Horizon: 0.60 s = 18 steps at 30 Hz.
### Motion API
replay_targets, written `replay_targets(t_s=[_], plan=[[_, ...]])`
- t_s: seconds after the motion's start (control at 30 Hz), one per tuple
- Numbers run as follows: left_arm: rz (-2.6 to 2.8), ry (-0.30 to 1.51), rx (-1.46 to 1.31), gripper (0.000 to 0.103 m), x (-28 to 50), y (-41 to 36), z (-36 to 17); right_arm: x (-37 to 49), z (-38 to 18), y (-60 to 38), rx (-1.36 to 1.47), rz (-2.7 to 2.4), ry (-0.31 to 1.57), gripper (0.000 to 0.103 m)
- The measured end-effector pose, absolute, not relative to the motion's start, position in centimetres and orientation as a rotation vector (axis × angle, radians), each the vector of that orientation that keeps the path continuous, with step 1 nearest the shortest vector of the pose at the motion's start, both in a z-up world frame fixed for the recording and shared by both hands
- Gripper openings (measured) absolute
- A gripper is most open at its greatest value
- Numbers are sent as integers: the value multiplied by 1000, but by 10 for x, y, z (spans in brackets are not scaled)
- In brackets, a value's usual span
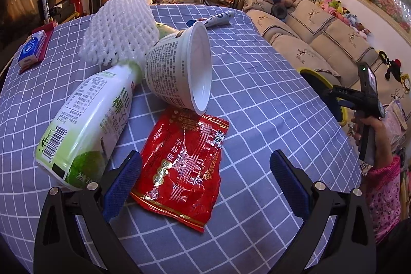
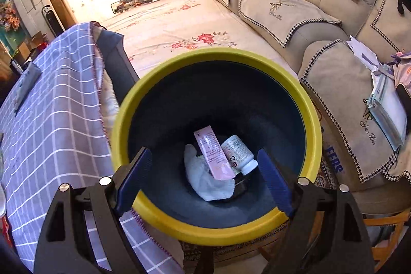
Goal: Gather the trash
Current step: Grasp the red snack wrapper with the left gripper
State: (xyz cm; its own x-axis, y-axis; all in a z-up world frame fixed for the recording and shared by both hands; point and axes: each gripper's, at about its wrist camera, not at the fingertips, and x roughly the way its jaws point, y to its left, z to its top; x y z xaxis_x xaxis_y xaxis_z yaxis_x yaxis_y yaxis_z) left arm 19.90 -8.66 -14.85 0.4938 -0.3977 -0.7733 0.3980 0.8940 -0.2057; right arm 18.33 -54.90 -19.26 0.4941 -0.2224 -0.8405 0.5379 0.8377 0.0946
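Observation:
My left gripper (image 1: 205,166) hangs open just above a crumpled red snack wrapper (image 1: 183,166) on the checked tablecloth (image 1: 269,99); the wrapper lies between its blue pads, untouched. Behind the wrapper a white paper bowl (image 1: 179,68) rests on its side, against a white and green bottle (image 1: 90,125) and a white foam net (image 1: 120,30). A tube (image 1: 218,18) lies at the far edge. My right gripper (image 2: 205,171) is open over the yellow-rimmed bin (image 2: 312,104), nothing between its fingers. Inside the bin lie a pink tube (image 2: 213,156), a white pill bottle (image 2: 239,153) and a white tissue (image 2: 205,179).
A blue tissue pack (image 1: 32,49) sits at the table's left edge. The bin's yellow rim (image 1: 323,84) shows past the table's right edge, with the hand holding the other gripper (image 1: 370,107) above it. A beige sofa (image 2: 295,7) stands behind the bin, papers (image 2: 385,99) on its seat.

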Motion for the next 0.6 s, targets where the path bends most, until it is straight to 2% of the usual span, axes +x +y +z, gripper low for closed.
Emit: replay_targets(t_s=[0.6], plan=[[-495, 960, 165, 98, 222, -104, -170, 184, -187, -534, 364, -420, 932, 81]])
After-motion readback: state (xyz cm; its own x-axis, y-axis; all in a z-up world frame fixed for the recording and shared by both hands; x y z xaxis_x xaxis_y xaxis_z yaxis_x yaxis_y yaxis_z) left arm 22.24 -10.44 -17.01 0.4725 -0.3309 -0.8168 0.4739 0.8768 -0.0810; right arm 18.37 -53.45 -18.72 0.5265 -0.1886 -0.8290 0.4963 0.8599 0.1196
